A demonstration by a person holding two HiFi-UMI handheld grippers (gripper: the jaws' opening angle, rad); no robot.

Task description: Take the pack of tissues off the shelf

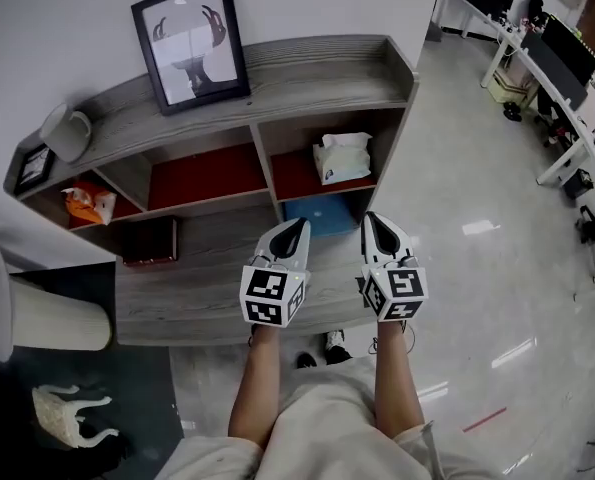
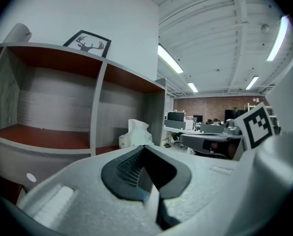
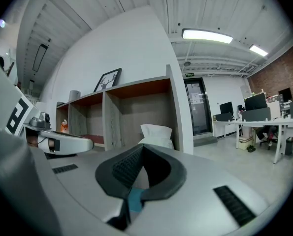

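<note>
Left gripper (image 1: 289,234) and right gripper (image 1: 378,228) both clenched on nothing, in front of the wooden shelf unit (image 1: 307,80)
They are held side by side, each with its jaws pressed together and nothing between them. The pack of tissues (image 1: 342,158) sits in the upper right compartment on its red floor, beyond both grippers and apart from them. A framed deer picture (image 1: 190,43) leans against the wall on top, to the left

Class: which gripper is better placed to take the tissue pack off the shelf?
Probably the right gripper: in its view the tissue pack sits straight ahead of its shut jaws.
</note>
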